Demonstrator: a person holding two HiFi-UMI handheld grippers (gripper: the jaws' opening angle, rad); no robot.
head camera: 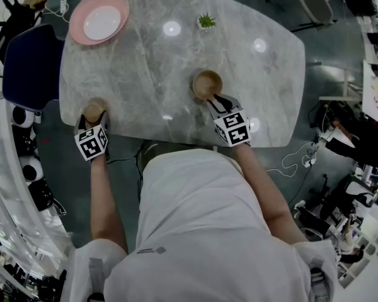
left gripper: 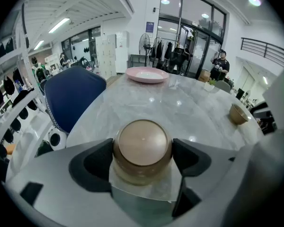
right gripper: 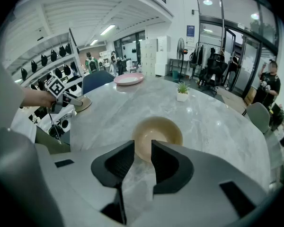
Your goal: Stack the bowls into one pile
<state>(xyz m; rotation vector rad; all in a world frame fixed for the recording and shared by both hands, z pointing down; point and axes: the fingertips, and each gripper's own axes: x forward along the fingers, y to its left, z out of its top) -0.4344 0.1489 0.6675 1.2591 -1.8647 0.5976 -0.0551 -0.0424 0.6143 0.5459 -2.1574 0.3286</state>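
The left gripper (left gripper: 142,154) is clasping the left bowl (left gripper: 142,143), its jaws spread wide and seemingly pressing on both sides, with the bowl sitting squarely between them at the near edge of the table (left gripper: 180,103). The right gripper (right gripper: 142,145) is holding its jaws a narrow gap apart on nothing, tips resting at the near rim of the right bowl (right gripper: 163,131) straight ahead of it. From the left gripper that bowl is lying well off, ahead and rightward, so the stacking carry is likely heading that way.
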